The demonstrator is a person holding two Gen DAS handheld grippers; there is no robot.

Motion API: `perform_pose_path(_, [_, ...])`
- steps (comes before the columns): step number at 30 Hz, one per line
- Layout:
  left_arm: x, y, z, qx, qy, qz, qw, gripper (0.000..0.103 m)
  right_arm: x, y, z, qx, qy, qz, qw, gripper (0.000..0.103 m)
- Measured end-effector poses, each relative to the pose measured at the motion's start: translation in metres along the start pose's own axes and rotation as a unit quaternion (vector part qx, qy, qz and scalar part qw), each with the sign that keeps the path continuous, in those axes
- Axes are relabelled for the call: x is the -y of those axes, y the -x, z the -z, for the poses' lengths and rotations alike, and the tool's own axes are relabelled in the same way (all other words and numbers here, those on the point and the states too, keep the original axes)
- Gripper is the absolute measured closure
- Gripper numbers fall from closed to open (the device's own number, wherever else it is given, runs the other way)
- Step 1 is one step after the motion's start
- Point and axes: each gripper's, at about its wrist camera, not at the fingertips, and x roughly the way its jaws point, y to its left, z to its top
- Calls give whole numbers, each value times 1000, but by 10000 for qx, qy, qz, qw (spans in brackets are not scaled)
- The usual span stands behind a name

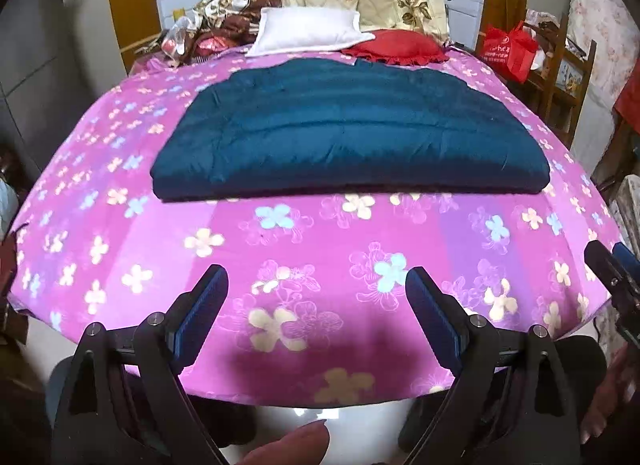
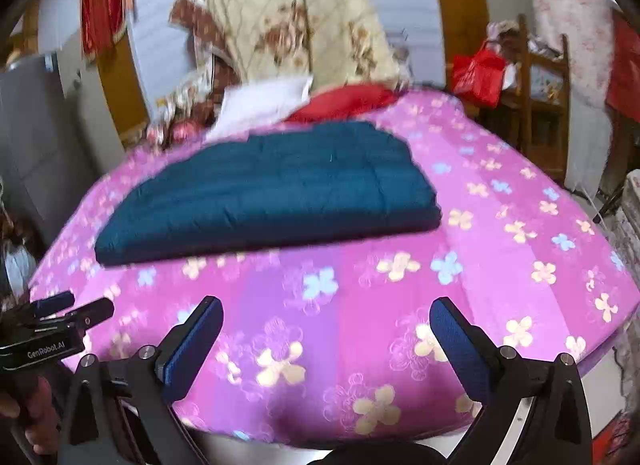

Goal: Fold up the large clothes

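A folded dark teal quilted garment (image 1: 344, 133) is lying flat on the bed (image 1: 304, 249), which is wearing a pink flowered sheet, just in front of a white pillow (image 1: 308, 31) and a red cushion (image 1: 396, 49). The left gripper (image 1: 316, 285) is hovering over the bed's near edge, its 2 fingers (image 1: 204, 297) standing wide apart and holding nothing. The right gripper (image 2: 326, 319) is hanging beside it, fingers (image 2: 454, 339) likewise spread wide and empty, well apart from the garment.

Dark teal quilted garment (image 1: 348, 133) lies folded into a flat, thick rectangle on my pink flowered bedsheet (image 1: 280, 249).
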Motion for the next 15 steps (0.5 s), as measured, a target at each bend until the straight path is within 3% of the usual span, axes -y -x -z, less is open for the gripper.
perform_pose_path(6, [0, 6, 2, -11, -8, 101, 9999, 13, 0, 4, 6, 136, -319, -421, 9985, 0])
perform_pose_path(15, [2, 6, 5, -71, 13, 126, 9999, 13, -5, -3, 5, -8, -229, -384, 9990, 0])
